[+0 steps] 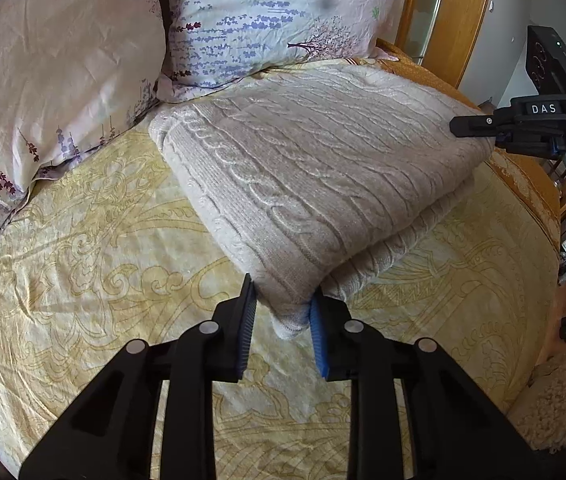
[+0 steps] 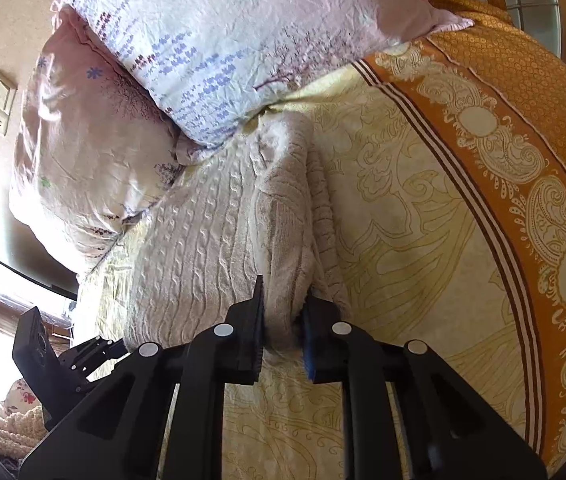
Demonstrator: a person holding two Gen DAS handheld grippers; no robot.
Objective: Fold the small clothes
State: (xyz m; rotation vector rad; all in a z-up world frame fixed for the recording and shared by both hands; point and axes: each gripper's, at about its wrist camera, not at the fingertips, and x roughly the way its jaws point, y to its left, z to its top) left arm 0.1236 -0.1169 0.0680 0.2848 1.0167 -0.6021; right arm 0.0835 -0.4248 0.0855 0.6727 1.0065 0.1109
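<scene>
A cream cable-knit sweater (image 1: 315, 168) lies folded over on the yellow patterned bedspread (image 1: 83, 264). My left gripper (image 1: 283, 312) is shut on its near corner, the knit pinched between the black and blue pads. The right gripper (image 1: 479, 128) shows at the sweater's far right edge in the left wrist view. In the right wrist view my right gripper (image 2: 283, 320) is shut on a bunched fold of the same sweater (image 2: 211, 240), lifted a little off the bed. The left gripper (image 2: 91, 352) shows at the lower left there.
Two floral pillows (image 1: 251, 20) lie at the head of the bed, touching the sweater's far edge. An orange patterned border (image 2: 523, 128) runs along the bed's right side. A wooden door frame (image 1: 455, 12) stands beyond. A shaggy rug (image 1: 563, 400) lies on the floor.
</scene>
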